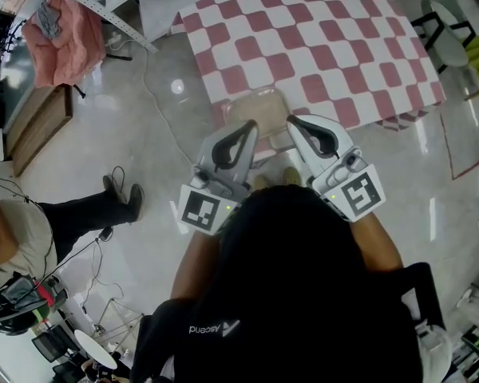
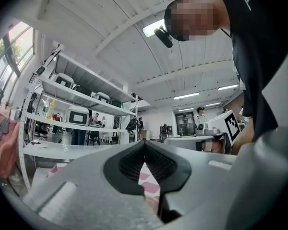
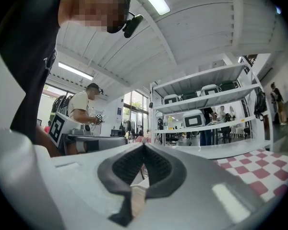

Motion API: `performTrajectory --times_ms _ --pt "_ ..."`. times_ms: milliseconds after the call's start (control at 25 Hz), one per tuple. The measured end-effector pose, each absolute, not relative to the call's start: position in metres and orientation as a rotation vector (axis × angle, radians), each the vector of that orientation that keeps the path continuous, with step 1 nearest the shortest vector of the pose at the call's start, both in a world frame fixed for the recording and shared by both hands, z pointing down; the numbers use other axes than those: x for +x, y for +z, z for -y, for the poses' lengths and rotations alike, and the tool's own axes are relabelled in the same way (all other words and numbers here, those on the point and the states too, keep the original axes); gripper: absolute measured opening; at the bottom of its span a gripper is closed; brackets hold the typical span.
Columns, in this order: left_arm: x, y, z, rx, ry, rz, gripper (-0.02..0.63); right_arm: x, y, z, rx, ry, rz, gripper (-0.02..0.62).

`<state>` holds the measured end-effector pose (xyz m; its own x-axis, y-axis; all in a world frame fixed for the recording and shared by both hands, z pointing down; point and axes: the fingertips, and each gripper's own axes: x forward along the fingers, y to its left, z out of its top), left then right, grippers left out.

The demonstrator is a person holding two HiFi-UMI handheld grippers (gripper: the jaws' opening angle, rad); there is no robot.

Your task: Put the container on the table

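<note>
Container point(image 1: 263, 106) below closed, empty fingers point(image 1: 238, 146) of left gripper point(image 1: 252, 124) and right gripper point(image 1: 289, 120)

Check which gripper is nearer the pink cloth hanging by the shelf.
Left. The pink cloth hangs up-left of both in the head view; the left gripper is on that side, the right gripper beyond it, farther off.

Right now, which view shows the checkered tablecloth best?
The head view: the checkered tablecloth lies almost whole there. The right gripper view shows only a corner; the left gripper view, a sliver between its fingers.
</note>
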<state>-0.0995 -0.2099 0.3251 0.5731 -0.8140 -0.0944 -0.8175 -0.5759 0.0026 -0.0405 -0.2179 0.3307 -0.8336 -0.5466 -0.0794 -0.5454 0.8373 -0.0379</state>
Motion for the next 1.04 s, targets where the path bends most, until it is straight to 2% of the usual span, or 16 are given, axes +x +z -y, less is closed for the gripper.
performTrajectory --times_ms 1040 --pt "-0.108 0.331 0.206 -2.773 0.15 -1.44 0.011 -0.05 0.332 0.208 -0.854 0.02 -2.948 0.003"
